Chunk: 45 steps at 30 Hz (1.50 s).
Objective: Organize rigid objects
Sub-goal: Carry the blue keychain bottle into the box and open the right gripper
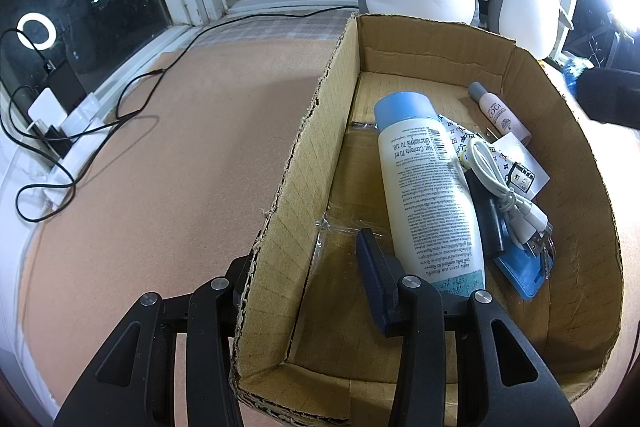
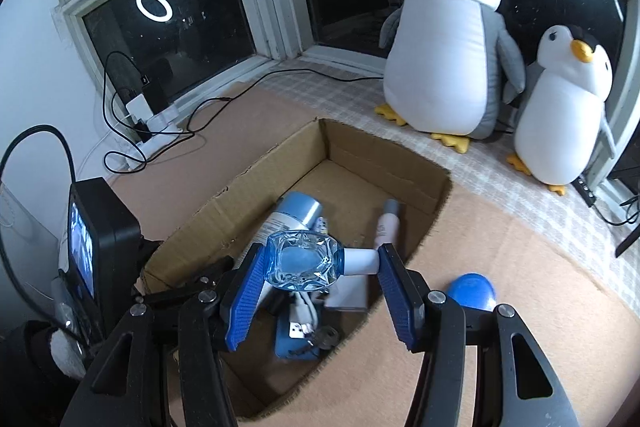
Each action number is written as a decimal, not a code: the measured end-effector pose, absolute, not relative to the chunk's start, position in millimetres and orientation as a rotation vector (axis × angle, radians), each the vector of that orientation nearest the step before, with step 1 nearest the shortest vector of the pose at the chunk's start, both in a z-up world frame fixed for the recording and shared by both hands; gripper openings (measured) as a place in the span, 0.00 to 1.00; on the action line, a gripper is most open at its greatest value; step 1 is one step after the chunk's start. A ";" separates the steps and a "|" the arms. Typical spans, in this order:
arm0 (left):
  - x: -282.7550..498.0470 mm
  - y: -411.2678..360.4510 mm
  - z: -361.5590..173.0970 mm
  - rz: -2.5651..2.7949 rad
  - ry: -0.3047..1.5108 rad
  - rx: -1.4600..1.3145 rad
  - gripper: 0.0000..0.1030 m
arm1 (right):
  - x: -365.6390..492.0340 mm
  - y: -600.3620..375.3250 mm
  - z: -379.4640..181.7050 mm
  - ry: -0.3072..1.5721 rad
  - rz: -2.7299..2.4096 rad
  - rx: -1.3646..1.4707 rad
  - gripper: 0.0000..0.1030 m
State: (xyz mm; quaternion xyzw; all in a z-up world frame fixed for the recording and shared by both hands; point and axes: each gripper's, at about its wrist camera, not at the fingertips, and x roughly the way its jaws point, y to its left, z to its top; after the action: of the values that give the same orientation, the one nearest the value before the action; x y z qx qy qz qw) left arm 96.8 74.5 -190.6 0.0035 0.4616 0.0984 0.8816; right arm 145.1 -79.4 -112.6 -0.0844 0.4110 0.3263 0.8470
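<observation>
An open cardboard box (image 1: 304, 155) stands on the tan mat. Inside it lie a large white bottle with a blue cap (image 1: 424, 187), a small pink bottle (image 1: 500, 113), a white USB cable (image 1: 504, 183) and a flat blue item (image 1: 520, 267). My left gripper (image 1: 304, 255) is shut on the box's left wall, one finger outside and one inside. My right gripper (image 2: 320, 255) hovers over the box (image 2: 384, 163), shut on a clear blue glass bottle (image 2: 300, 263) with a white cap, held sideways between the pads.
Two plush penguins (image 2: 444, 39) sit by the window behind the box. A power strip with chargers and black cables (image 1: 60, 131) lies at the far left. A round blue object (image 2: 472, 293) rests on the mat right of the box.
</observation>
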 end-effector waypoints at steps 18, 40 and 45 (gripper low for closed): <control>97.1 74.6 -190.1 0.206 0.961 0.006 0.41 | 156.8 -59.5 -138.3 0.925 0.689 -0.192 0.51; 97.1 74.4 -190.0 0.206 0.961 0.005 0.41 | 161.9 -57.4 -140.0 0.920 0.649 -0.202 0.70; 97.0 74.7 -190.1 0.206 0.961 0.005 0.41 | 160.1 -61.9 -134.7 0.907 0.647 -0.190 0.70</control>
State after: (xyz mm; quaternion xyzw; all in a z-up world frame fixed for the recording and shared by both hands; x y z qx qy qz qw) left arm 97.0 74.7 -190.1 0.0023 0.4614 0.0989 0.8816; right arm 160.1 -61.9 -134.7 -0.0903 0.4300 0.3064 0.8444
